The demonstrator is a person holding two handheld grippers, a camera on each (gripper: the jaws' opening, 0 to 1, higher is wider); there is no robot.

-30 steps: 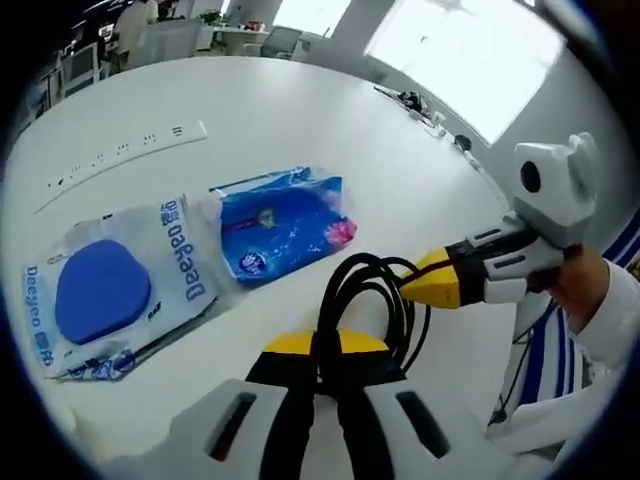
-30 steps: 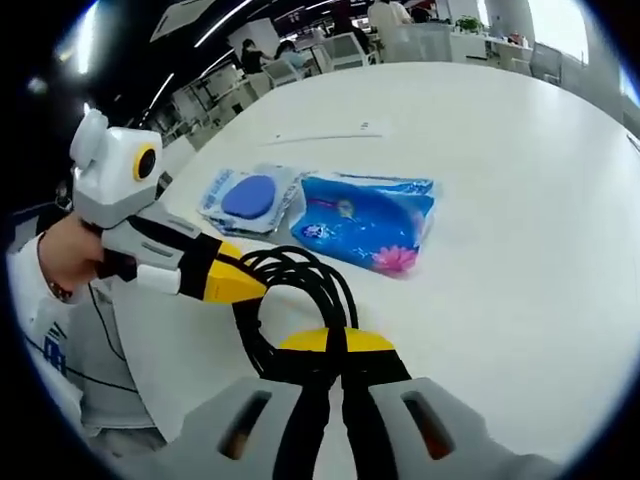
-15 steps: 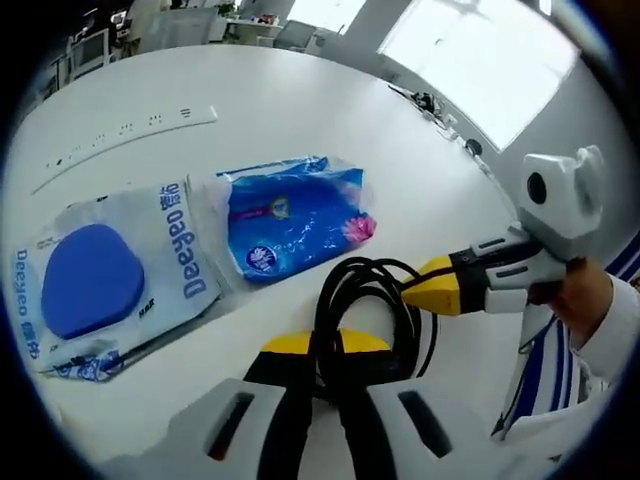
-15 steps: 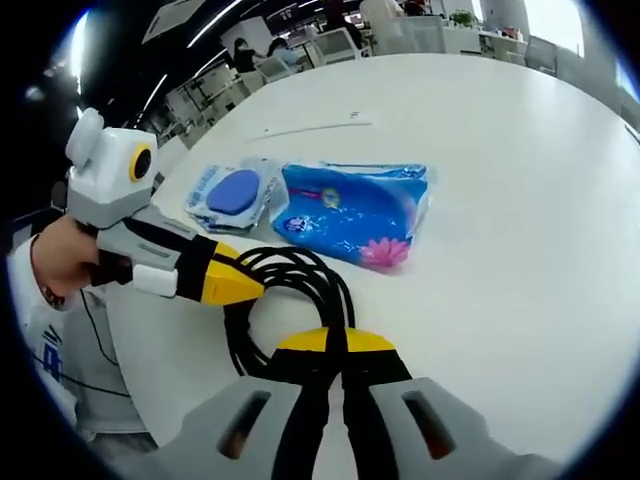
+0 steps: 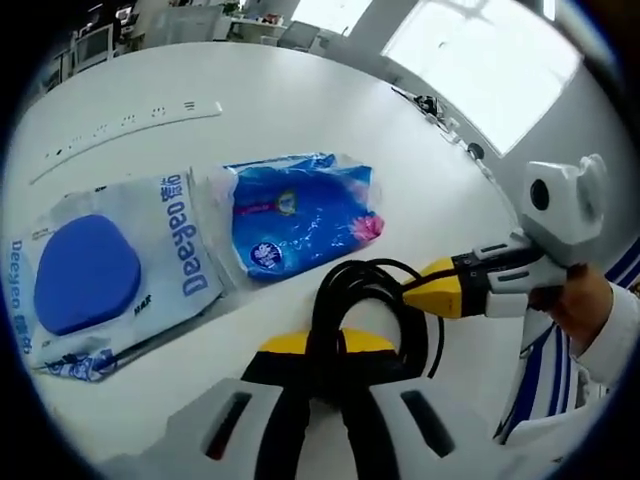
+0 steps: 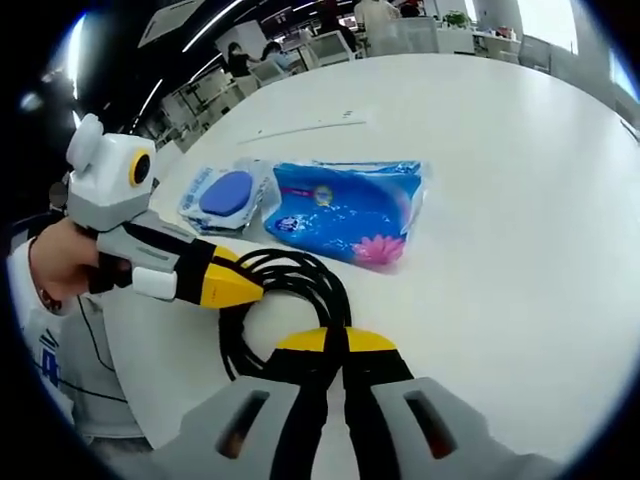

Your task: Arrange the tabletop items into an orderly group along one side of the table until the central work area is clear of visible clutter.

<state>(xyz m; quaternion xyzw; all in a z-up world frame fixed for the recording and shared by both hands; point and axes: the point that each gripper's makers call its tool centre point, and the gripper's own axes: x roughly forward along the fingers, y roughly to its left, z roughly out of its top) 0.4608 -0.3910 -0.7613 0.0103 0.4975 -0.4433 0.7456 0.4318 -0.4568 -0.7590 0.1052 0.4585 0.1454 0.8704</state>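
Both grippers have carried the coiled black cable [image 5: 365, 300] a little closer to the two packets over the last second: in the left gripper view the blue tissue pack [image 5: 298, 212] and the wet-wipes pouch [image 5: 100, 270] now sit larger and nearer than they did, and in the right gripper view the gap between the coil and the tissue pack has narrowed.

Starting at the left gripper [image 5: 324, 352], its yellow-tipped jaws are pressed together on one side of the cable loop. The right gripper [image 6: 335, 350] is likewise pinched onto the opposite side of the same coil, so the bundle is held between the two tools. Each gripper also appears in the other's view, coming in from the side with a hand behind it.

Just beyond the coil lies the blue tissue pack, its pink-flower corner nearest the cable but not clearly touching it. Beside that, edge to edge, lies the wet-wipes pouch with its blue lid. Farther out on the white table [image 6: 520, 200] a long white power strip [image 5: 120, 130] lies well apart from the group.

My reading is that the cable is being brought in to join the row of packets; what remains is to set it down just beside the tissue pack and let go without the loops springing open.
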